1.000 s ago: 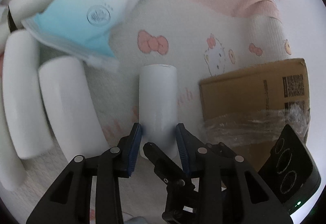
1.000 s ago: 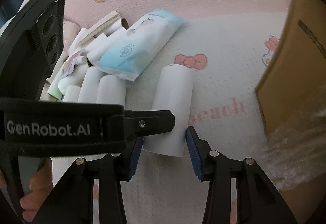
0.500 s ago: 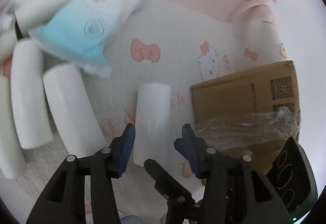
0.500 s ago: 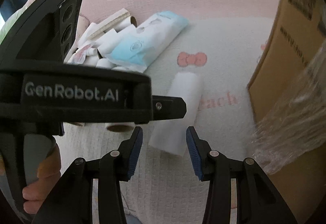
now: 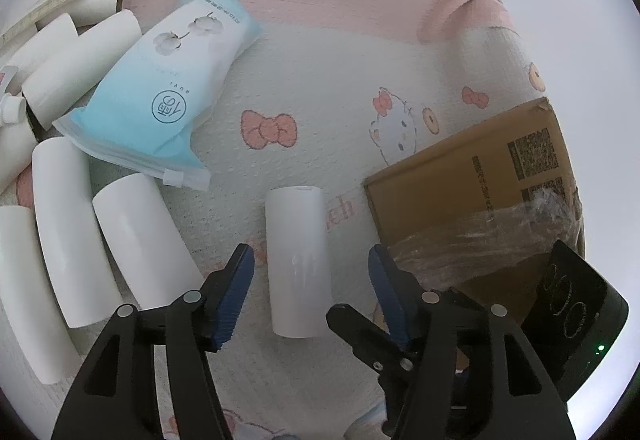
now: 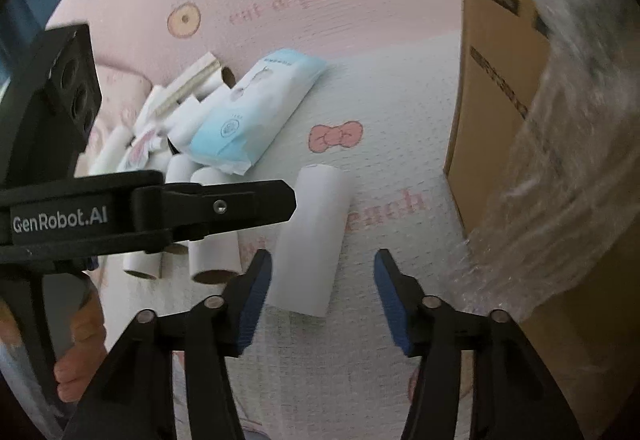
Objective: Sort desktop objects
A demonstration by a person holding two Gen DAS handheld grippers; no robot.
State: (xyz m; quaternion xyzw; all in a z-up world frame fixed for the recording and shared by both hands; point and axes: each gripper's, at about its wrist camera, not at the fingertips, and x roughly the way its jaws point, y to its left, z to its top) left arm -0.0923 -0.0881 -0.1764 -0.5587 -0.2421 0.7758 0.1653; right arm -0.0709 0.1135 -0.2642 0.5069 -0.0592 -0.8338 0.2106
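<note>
A white paper roll [image 5: 298,260] lies alone on the cartoon-print mat [image 5: 340,88]. My left gripper [image 5: 310,272] hovers just above it. Its jaws are opening wide, with the roll between them and untouched. In the right wrist view the same roll [image 6: 312,236] sits below my right gripper [image 6: 322,276]. Those jaws are also opening, and the pads are clear of the roll. The left gripper's body [image 6: 212,206] crosses that view from the left. A blue-and-white pouch [image 5: 160,92] rests on a pile of white rolls [image 5: 64,232] at the left.
A cardboard box [image 5: 472,176] with crumpled clear plastic film [image 5: 480,236] on it stands close on the right, seen as a brown wall [image 6: 500,80] in the right wrist view. A person's hand [image 6: 76,344] holds the left gripper's handle.
The left jaws have let go of the white roll and spread wide, and the gripper has lifted a little. The right jaws have widened too. The roll stays on the mat.
</note>
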